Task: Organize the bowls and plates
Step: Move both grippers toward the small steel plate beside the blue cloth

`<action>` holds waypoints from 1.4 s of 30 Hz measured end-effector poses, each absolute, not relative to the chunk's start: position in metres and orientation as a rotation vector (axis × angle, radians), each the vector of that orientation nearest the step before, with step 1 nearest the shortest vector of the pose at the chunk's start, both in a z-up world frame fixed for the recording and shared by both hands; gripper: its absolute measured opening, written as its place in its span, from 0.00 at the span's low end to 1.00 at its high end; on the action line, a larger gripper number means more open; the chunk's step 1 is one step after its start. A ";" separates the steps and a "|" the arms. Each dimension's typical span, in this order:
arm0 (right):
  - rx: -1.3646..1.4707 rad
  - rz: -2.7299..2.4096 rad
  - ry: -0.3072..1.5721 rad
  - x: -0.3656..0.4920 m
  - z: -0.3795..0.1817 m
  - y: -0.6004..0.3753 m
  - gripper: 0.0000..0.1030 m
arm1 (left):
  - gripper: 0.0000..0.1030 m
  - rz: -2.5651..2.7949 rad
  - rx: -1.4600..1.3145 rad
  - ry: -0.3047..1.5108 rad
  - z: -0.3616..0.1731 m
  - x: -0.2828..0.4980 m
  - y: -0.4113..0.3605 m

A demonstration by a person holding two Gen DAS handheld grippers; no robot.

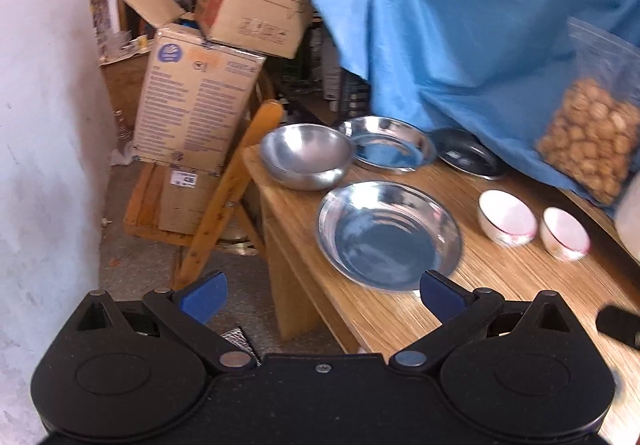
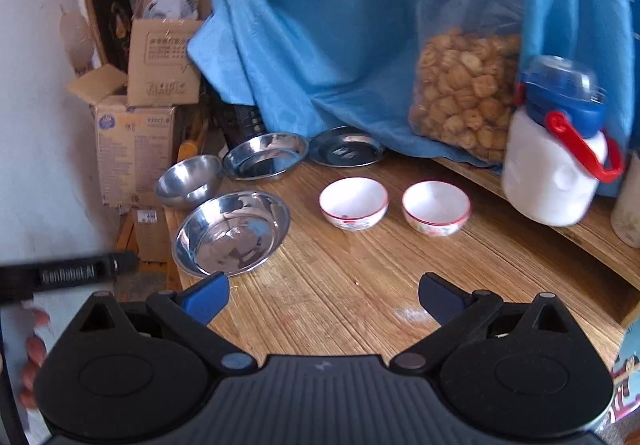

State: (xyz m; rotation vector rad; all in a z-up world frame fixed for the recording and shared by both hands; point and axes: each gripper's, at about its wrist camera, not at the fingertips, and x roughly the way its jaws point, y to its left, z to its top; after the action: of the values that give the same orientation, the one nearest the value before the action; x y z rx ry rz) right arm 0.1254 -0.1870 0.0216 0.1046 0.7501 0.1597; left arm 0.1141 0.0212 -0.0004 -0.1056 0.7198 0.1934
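Observation:
On the wooden table (image 1: 500, 285) lie three steel plates: a near one (image 1: 390, 235) (image 2: 232, 231), a far one (image 1: 390, 143) (image 2: 266, 155) and a dark one (image 1: 470, 159) (image 2: 346, 151) half under the blue cloth. A deep steel bowl (image 1: 306, 155) (image 2: 188, 179) stands at the table's left end. Two white bowls with red rims (image 1: 506, 217) (image 1: 564, 233) (image 2: 354, 203) (image 2: 436, 207) stand side by side. My left gripper (image 1: 322, 297) hangs open just short of the near plate. Over bare table, my right gripper (image 2: 324, 295) is open and holds nothing.
A blue cloth (image 2: 340, 25) drapes the back of the table. A bag of snacks (image 2: 464, 85) and a white jar with a blue lid (image 2: 552, 153) stand on a raised shelf at right. Cardboard boxes (image 1: 200, 85) and a wooden chair (image 1: 224, 197) crowd the left side.

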 end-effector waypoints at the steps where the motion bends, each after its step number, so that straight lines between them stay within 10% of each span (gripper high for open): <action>1: 0.107 0.159 0.751 0.130 0.019 -0.184 1.00 | 0.99 0.199 -0.108 0.720 0.000 0.121 0.027; 25: 0.126 -0.127 0.983 0.344 -0.019 -0.057 1.00 | 0.99 -0.153 0.122 0.779 -0.016 0.444 0.125; 42: 0.320 -0.108 1.069 0.427 -0.057 -0.059 0.93 | 0.99 -0.236 0.187 1.058 -0.076 0.522 0.096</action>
State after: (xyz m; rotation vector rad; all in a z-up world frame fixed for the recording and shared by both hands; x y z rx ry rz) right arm 0.4271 -0.0593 -0.0570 0.3204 1.0688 -0.1082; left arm 0.5215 0.0964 -0.0757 0.1869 1.0585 -0.2359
